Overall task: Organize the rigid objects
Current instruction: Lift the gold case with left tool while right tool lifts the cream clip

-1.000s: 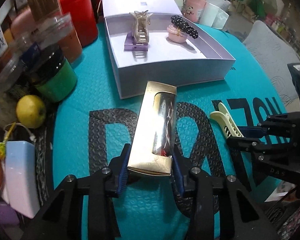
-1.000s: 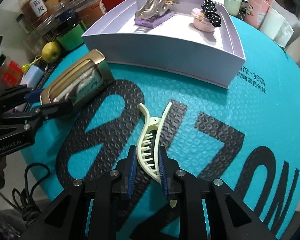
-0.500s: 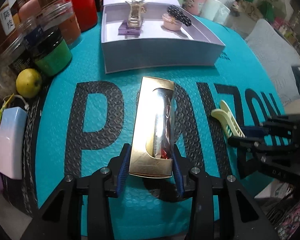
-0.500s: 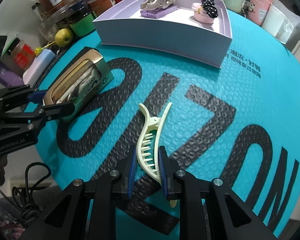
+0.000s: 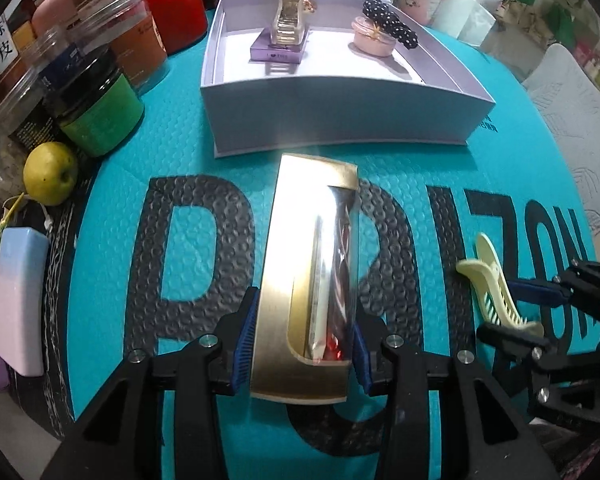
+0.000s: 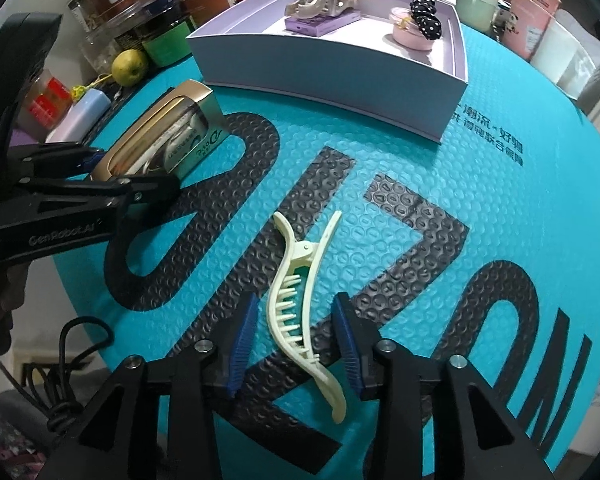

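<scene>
The left gripper [image 5: 303,338] is clamping the near end of a long gold cardboard box with a clear window [image 5: 310,272], its blue pads pressing both long sides. The box is stretching away from the camera over the teal bubble-textured mat with large black letters [image 5: 180,148], its far end reaching close to the front wall of the open white rectangular gift box [image 5: 340,124]; from the right wrist view the gold box [image 6: 162,136] is sitting low over the mat, and whether it is touching cannot be told.

The right gripper [image 6: 296,340] is standing with its jaws spread wide, the blue pads [image 6: 242,338] flanking a cream plastic toothed hair clip [image 6: 296,292] without touching it. The clip is lying flat on the mat over the black lettering, well apart from the gift box.

Inside the gift box a translucent beige claw clip [image 5: 288,20] is resting on a small purple flat box [image 5: 278,50], and beside them a black polka-dot hair tie [image 5: 390,28] is draped on a pink round tin [image 5: 372,40]. A yellow-green apple [image 5: 50,172] is lying at the mat's left edge, next to a green jar with a black lid [image 5: 100,116]
</scene>
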A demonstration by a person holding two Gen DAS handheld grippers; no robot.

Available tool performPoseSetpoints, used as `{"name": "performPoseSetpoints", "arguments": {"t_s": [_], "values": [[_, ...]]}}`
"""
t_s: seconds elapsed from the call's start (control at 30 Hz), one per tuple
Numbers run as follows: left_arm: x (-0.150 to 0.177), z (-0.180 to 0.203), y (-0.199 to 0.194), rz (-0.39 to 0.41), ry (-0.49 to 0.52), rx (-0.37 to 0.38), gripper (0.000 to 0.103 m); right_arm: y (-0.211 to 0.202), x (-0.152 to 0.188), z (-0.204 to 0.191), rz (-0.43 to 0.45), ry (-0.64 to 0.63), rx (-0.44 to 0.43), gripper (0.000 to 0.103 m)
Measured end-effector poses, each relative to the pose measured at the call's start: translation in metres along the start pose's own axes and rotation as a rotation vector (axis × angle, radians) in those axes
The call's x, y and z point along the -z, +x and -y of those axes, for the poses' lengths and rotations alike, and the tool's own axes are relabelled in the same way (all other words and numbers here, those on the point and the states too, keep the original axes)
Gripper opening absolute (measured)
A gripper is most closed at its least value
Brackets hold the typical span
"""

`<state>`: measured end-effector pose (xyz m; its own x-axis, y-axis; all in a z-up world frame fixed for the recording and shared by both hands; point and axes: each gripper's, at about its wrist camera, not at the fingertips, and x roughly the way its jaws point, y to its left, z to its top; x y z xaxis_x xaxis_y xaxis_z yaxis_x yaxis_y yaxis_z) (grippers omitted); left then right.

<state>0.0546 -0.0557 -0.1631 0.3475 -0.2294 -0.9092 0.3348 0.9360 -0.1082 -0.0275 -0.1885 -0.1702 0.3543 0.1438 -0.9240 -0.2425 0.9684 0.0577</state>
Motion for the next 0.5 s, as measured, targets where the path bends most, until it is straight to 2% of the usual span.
{"name": "performPoseSetpoints", "arguments": {"t_s": [0.17,0.3,0.33,0.37,0.4,0.5], "values": [[-0.013,0.003,0.008,0.016,0.025,-0.029,0.040,0.002,-0.003,-0.003,0.001,-0.015,0.003,0.051],[-0.020,0.005,0.012,0.028,0.039,-0.042,0.040,0.004,-0.004,-0.007,0.017,-0.002,0.017,0.051],[-0.021,0.005,0.013,0.034,0.038,-0.039,0.040,0.004,-0.003,-0.008,0.023,-0.007,0.036,0.045],[-0.022,0.005,0.014,0.038,0.042,-0.040,0.040,0.004,-0.003,-0.007,0.029,-0.017,0.066,0.031],[-0.021,0.006,0.014,0.040,0.052,-0.039,0.038,0.003,-0.003,-0.007,0.036,-0.023,0.082,0.025],[-0.020,0.006,0.014,0.042,0.074,-0.041,0.037,0.003,-0.007,0.005,0.041,0.045,0.031,0.021]]}}
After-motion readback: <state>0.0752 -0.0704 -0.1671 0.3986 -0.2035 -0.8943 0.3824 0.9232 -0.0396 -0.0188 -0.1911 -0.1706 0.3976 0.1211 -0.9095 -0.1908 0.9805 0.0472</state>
